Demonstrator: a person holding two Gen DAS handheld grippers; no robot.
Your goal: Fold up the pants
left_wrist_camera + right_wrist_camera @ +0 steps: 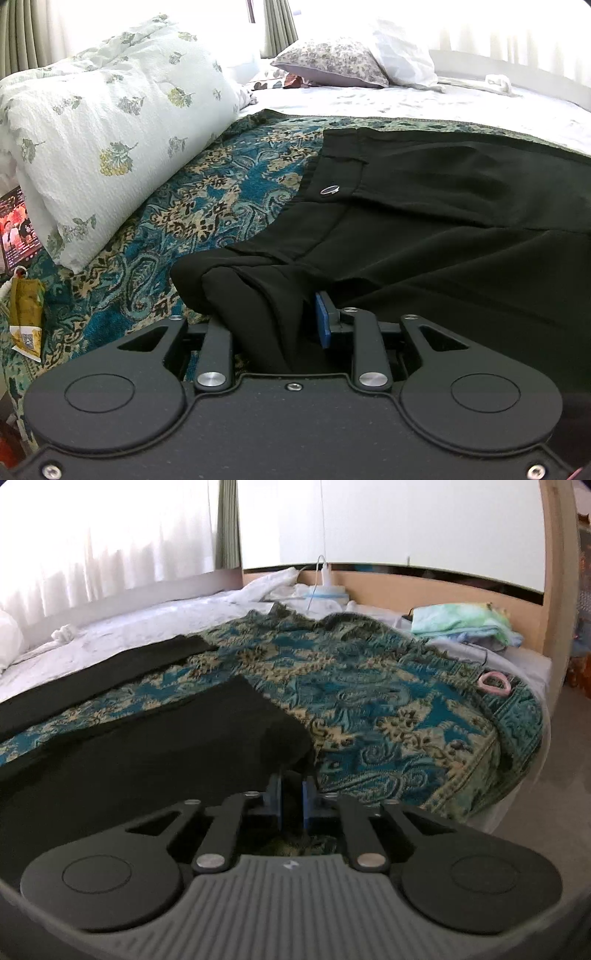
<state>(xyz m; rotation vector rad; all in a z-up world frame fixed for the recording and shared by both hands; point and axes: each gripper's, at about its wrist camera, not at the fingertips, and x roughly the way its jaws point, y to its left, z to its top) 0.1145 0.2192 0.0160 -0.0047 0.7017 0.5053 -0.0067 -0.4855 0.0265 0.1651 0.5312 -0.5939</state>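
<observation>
Black pants [424,221] lie spread on a teal patterned blanket [207,192] on the bed, waistband with a silver button [330,189] toward the far left. My left gripper [269,314] is shut on a bunched near corner of the waist, lifted slightly; the left finger is hidden by cloth. In the right wrist view the near leg [147,746] ends at the hem, and my right gripper [293,797] is shut on that hem corner. The other leg [110,664] lies farther back.
A folded floral duvet [110,129] and pillows [332,62] sit at the left and back. A yellow packet [26,314] hangs at the bed's left edge. A pink ring [493,683], folded towels [465,624] and the wooden bed frame [554,627] are to the right.
</observation>
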